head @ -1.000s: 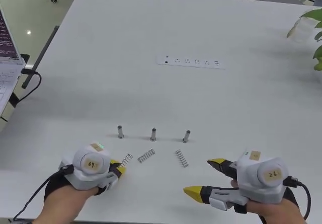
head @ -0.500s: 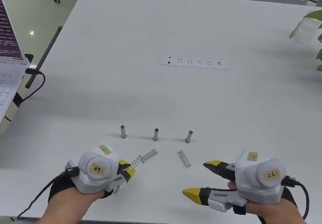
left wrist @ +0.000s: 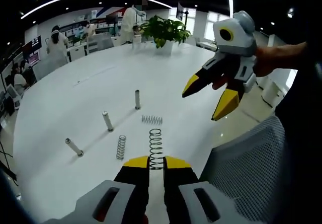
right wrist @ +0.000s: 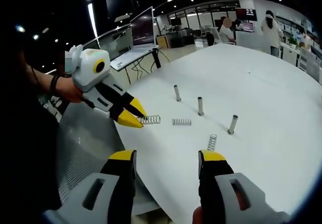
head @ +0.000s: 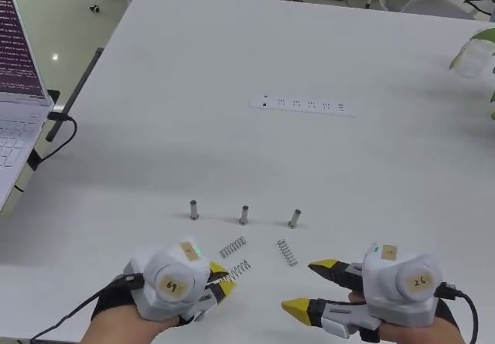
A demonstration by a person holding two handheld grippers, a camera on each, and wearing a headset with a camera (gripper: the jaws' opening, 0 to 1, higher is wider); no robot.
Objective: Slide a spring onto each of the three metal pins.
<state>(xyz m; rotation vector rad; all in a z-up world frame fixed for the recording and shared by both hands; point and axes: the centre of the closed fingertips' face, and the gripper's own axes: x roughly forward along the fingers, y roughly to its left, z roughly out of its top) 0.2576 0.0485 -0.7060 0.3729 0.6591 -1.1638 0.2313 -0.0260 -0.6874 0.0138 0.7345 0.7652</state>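
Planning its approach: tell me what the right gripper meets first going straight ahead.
Probably the loose spring ahead of the right gripper, whose jaws stand open; the left gripper and its held spring sit just left. Depth is unclear.

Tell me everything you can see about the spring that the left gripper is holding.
The spring is a thin, bare-metal coil, silvery, with open, evenly spaced turns. The left gripper is shut on its near end, between the yellow jaw tips, and the rest sticks straight out ahead of them. It lies roughly level, low over the white table, on the person's side of the row of three pins. Whether its far end touches the table cannot be told.
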